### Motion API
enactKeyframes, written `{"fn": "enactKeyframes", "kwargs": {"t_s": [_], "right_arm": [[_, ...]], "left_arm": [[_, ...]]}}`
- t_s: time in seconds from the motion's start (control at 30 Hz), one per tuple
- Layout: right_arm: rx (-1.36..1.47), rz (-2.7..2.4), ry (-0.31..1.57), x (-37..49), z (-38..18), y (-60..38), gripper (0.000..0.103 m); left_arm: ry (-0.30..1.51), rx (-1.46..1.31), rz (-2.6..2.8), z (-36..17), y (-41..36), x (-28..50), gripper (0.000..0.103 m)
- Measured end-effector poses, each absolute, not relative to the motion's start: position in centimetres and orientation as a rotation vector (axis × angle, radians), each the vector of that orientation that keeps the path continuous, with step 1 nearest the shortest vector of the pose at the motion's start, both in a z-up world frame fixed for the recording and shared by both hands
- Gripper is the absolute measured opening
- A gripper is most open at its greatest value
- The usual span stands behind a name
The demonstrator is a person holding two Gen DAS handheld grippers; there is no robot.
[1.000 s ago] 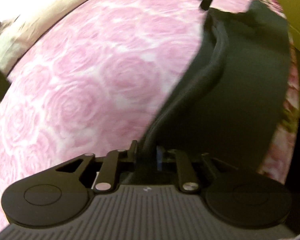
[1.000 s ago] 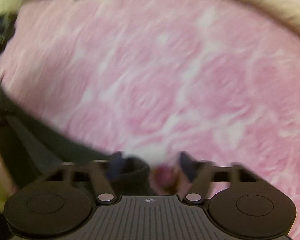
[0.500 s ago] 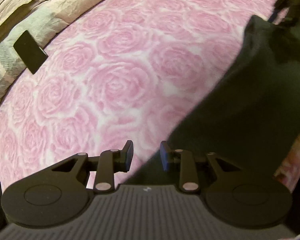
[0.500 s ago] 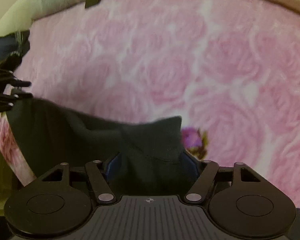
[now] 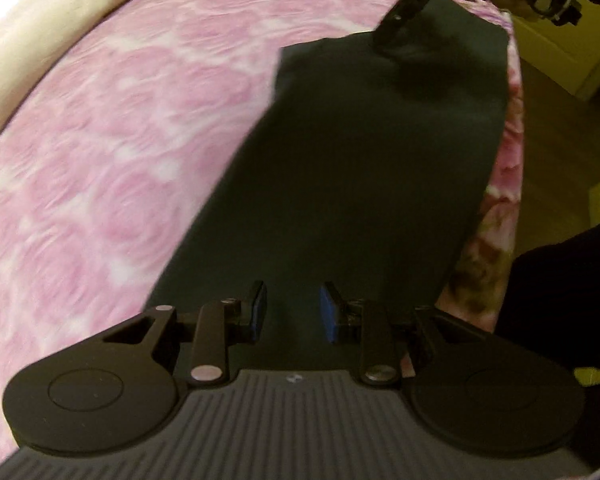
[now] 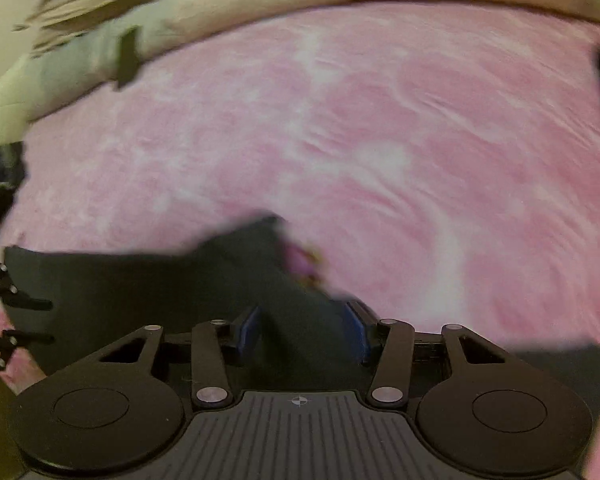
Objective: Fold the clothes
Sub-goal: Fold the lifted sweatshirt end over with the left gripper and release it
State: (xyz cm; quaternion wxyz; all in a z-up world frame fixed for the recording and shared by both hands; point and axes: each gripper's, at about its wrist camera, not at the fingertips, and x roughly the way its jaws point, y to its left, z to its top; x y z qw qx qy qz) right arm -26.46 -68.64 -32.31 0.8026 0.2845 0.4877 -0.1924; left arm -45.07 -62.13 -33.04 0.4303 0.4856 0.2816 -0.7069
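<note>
A dark garment (image 5: 360, 168) lies flat along the right edge of the bed with the pink rose blanket (image 5: 120, 140). My left gripper (image 5: 292, 312) is open, its blue pads hovering over the near end of the garment and empty. The right gripper's finger (image 5: 412, 4) shows at the garment's far end. In the right wrist view my right gripper (image 6: 304, 332) is open with the garment's (image 6: 180, 284) corner lying between its jaws. The left gripper's fingers (image 6: 16, 304) show at the far left.
Beige and grey bedding (image 6: 100, 40) is piled along the far side of the bed, with a dark flat object (image 6: 126, 60) on it. The bed edge drops to a wooden floor (image 5: 556, 140) on the right. A pale cabinet (image 5: 572, 28) stands beyond.
My left gripper let go of the garment and opened. The garment went from held up to lying flat on the blanket. The right gripper's jaws widened around the corner.
</note>
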Motion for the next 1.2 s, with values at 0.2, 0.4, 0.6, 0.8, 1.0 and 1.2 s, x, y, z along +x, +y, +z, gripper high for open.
{"fn": "enactKeyframes", "kwargs": {"t_s": [0.2, 0.4, 0.6, 0.8, 1.0, 1.2], "right_arm": [[0.794, -0.64, 0.967, -34.6, -33.5, -73.7, 0.048], [0.764, -0.795, 0.879, -36.9, -31.2, -72.7, 0.049], [0.692, -0.864, 0.932, -36.5, -30.3, -69.6, 0.049], [0.597, -0.843, 0.884, -32.7, -28.1, -64.9, 0.089], [0.518, -0.671, 0.855, -24.5, -26.9, -55.6, 0.089], [0.373, -0.539, 0.863, -14.1, -26.3, -39.6, 0.089]], "left_arm": [[0.666, 1.261, -1.819, -33.5, -63.3, -47.8, 0.025], [0.698, 1.283, -1.681, -32.7, -62.1, -45.9, 0.025], [0.718, 1.307, -1.486, -31.7, -58.2, -42.3, 0.025], [0.67, 1.366, -1.38, -30.9, -52.0, -37.7, 0.032], [0.627, 1.374, -1.348, -32.0, -45.1, -29.5, 0.037], [0.415, 1.476, -1.47, -33.0, -38.8, -20.8, 0.038]]}}
